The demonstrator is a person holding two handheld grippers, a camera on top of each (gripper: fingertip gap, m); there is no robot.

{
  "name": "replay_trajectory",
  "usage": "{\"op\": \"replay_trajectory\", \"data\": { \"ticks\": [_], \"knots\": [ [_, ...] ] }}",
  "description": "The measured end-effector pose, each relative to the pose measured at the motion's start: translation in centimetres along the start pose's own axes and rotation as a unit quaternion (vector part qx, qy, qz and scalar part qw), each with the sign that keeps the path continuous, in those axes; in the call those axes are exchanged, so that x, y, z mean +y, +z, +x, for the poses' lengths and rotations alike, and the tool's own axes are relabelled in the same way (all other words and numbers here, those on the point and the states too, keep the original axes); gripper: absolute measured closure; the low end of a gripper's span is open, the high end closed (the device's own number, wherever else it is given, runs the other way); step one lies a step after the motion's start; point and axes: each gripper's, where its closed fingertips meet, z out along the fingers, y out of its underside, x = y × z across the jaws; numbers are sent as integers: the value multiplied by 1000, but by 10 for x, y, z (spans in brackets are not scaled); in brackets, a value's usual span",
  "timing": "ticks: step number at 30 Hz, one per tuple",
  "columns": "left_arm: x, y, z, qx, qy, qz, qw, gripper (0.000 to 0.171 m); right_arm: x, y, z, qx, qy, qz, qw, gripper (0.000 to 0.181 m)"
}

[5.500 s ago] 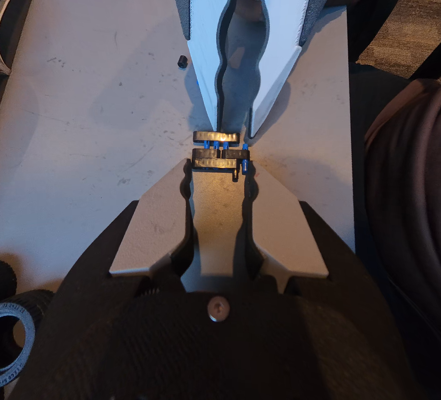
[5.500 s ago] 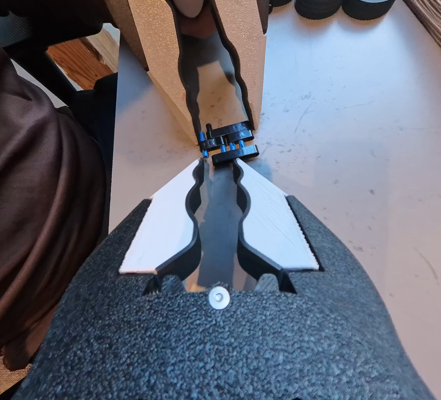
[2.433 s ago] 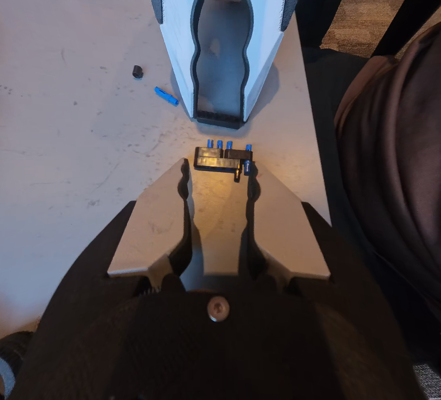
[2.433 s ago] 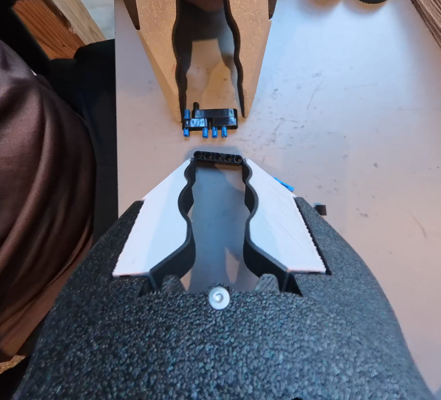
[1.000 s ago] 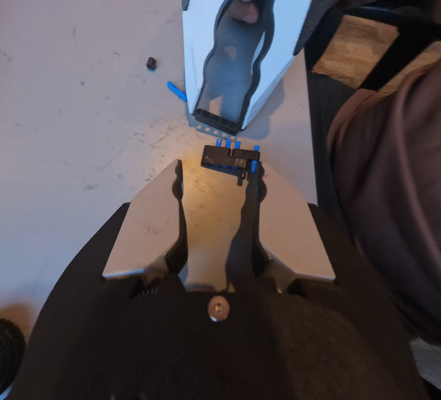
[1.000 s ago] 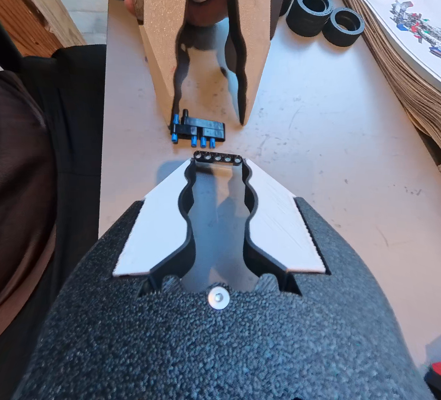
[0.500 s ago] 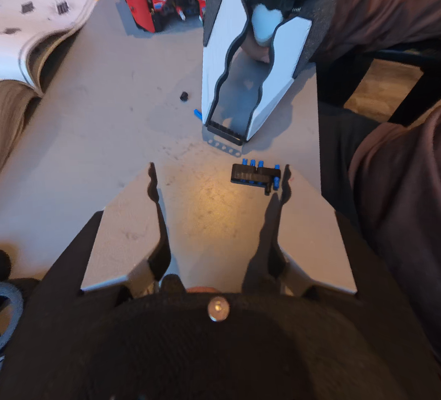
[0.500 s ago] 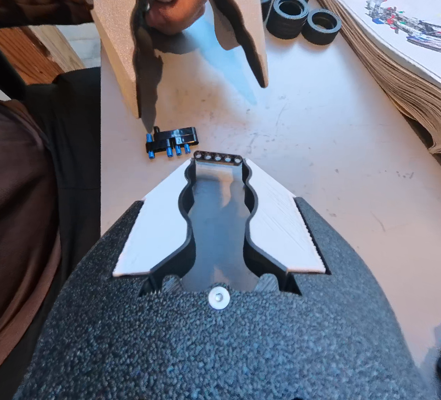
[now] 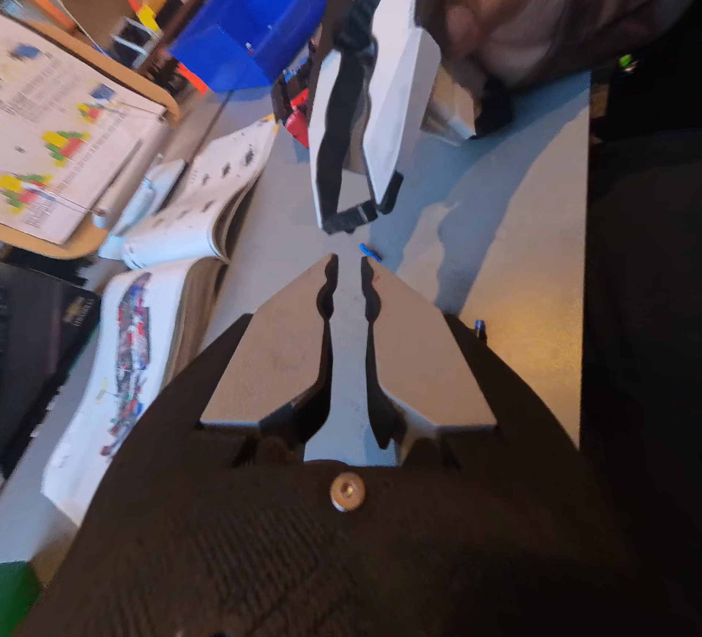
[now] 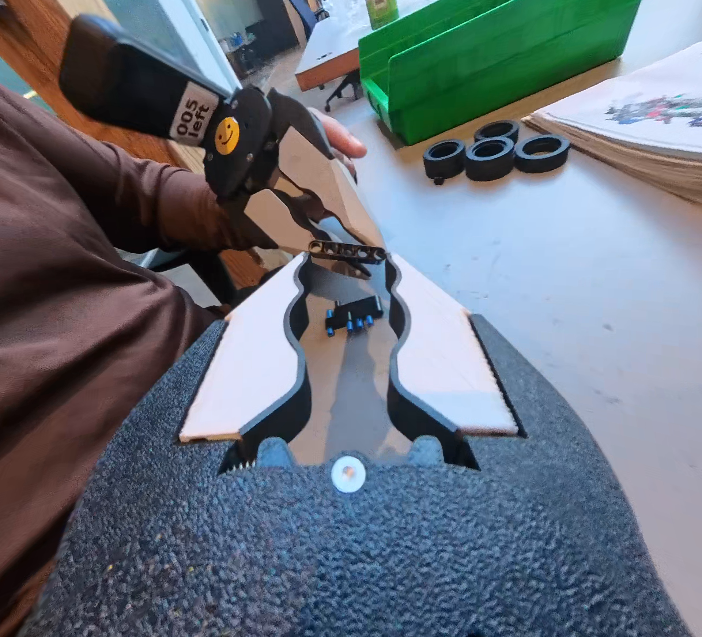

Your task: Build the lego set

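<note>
My right gripper [image 10: 346, 258] is shut on a black beam with a row of holes [image 10: 346, 252], held crosswise at its tips above the table. Below it, seen between its fingers, a small black assembly with blue pins [image 10: 353, 313] lies on the table. My left gripper [image 9: 345, 259] is empty and closed to a narrow slit. It is raised and tilted, pointing across the table. The right gripper with the beam [image 9: 349, 218] hangs just beyond it. A loose blue pin [image 9: 370, 252] lies by its tips. One pin of the assembly [image 9: 479, 326] peeks out beside its right finger.
Green bins [image 10: 494, 68] and several black tyres [image 10: 494, 155] stand at the far side. An open instruction booklet [image 9: 190, 201] lies to the left, also showing in the right wrist view [image 10: 626, 125]. A red model [image 9: 300, 121] and a blue bin [image 9: 258, 22] are beyond. The table edge [image 9: 583, 277] runs close on the right. The tips of both grippers are at nearly the same place.
My left gripper has lifted away from the assembly, tilted up and closed from wide open to a narrow slit. My right gripper has risen with the beam, now over the assembly.
</note>
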Motion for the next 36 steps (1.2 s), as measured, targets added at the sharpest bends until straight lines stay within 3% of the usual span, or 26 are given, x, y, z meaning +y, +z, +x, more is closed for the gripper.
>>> {"op": "replay_trajectory", "data": {
  "ticks": [8, 12, 14, 16, 19, 23, 27, 29, 36],
  "knots": [
    [-10, 2, 2, -39, 19, 18, 999, 155, -3, 3, 0, -7, 33, 16, 999, 144],
    [-18, -2, -3, -72, 16, 44, 996, 149, -5, 0, 5, -1, 47, 31, 998, 167],
    [-16, 2, -3, -80, 10, 41, 996, 157, -3, 1, 9, 6, 60, 26, 998, 167],
    [1, 10, -8, -94, 18, -5, 995, 168, 4, 4, 19, 41, 63, 3, 997, 166],
    [19, 14, -6, -58, -5, -33, 998, 167, 9, -2, 30, 91, 25, -25, 995, 166],
    [45, 7, -17, -5, -111, -67, 992, 150, 21, -11, 45, 147, -14, -67, 987, 163],
    [58, 0, -13, 99, -260, -71, 958, 142, 32, -4, 48, 153, -24, -105, 982, 161],
    [59, 0, -5, 143, -298, -79, 940, 142, 36, -1, 48, 158, -35, -122, 979, 161],
    [69, 11, 6, 136, -269, -137, 944, 148, 47, 4, 51, 170, -57, -161, 970, 159]
  ]
}}
